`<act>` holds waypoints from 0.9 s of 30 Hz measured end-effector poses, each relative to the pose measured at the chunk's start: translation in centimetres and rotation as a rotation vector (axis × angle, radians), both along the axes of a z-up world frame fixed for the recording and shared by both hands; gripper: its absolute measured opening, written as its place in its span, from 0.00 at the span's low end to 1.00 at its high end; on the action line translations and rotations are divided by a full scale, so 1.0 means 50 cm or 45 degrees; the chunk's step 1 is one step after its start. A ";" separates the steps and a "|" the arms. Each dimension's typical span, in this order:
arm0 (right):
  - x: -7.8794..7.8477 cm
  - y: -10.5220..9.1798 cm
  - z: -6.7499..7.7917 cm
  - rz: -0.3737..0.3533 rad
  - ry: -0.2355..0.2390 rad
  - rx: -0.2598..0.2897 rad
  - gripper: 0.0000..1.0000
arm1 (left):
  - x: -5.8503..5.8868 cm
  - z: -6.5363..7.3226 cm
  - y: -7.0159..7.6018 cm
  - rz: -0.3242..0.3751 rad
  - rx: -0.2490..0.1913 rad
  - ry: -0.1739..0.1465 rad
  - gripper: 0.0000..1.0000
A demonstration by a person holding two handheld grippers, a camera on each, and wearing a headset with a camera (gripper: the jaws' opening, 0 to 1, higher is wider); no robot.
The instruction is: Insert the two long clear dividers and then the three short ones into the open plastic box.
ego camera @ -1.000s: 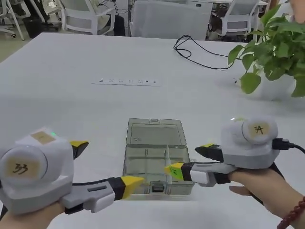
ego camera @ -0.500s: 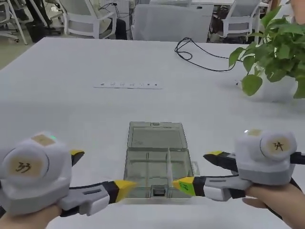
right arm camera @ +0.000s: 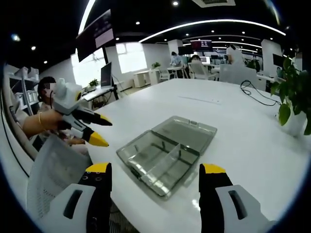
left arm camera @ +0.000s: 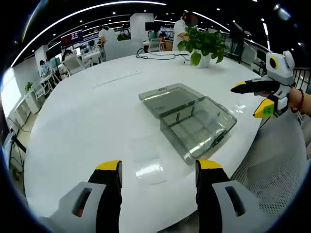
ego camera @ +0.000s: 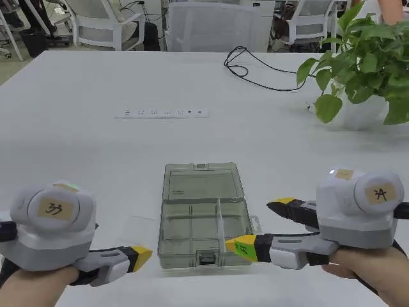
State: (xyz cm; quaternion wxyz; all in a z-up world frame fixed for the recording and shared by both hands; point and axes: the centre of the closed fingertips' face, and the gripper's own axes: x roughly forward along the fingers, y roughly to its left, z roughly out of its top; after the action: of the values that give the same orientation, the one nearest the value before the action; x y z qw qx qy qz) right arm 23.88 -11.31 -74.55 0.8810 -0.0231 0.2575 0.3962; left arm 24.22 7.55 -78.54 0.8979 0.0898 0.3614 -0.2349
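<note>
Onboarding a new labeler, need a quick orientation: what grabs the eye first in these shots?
The open clear plastic box sits at the near middle of the white table, its lid laid flat behind it. Flanking it are the left gripper and the right gripper, yellow-tipped jaws open and holding nothing. Then comes the leafy potted plant at the far right.
</note>
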 end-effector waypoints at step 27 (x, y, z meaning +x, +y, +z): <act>-0.009 -0.022 -0.016 -0.061 0.023 -0.008 0.71 | 0.017 -0.102 0.012 0.106 0.036 0.191 0.40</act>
State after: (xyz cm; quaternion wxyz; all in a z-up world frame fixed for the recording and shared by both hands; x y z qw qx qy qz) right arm 23.45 -12.41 -75.37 0.8879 -0.0160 0.2671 0.3743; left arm 25.06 8.15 -83.63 0.8758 0.0696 0.4344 -0.1983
